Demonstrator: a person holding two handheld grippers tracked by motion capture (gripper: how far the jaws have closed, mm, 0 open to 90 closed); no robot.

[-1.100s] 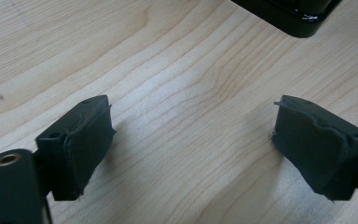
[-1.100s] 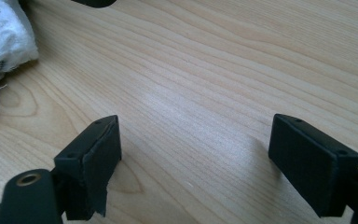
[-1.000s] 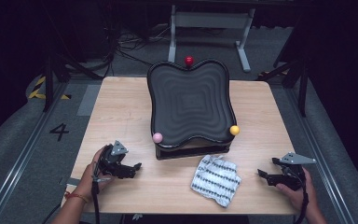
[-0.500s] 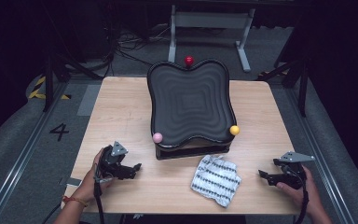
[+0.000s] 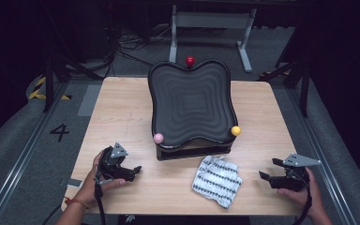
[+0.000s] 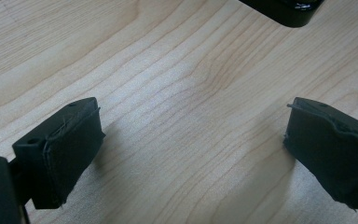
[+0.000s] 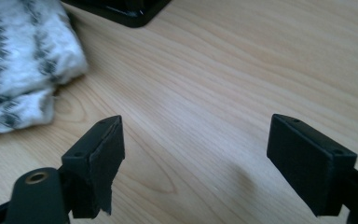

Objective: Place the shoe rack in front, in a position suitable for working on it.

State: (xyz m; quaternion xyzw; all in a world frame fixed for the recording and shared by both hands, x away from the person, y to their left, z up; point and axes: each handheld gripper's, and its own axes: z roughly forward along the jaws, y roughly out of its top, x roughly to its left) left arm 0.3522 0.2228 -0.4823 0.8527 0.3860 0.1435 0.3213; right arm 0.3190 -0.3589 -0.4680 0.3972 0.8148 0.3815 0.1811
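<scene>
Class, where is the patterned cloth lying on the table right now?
In the high view, the cloth lies near the table's front edge, just before the black tray, nearer the right gripper.

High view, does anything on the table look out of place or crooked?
Yes. The black tray sits tilted on its base, twisted off square to the table edges. The patterned cloth lies crumpled in front of it rather than flat. Nothing looks spilled or broken.

a light wooden table (image 5: 122,112) stands on grey floor (image 5: 23,140) marked "4" (image 5: 59,132). beyond the table, a grey metal stand (image 5: 211,21) and cables (image 5: 122,42) sit in darkness.
</scene>
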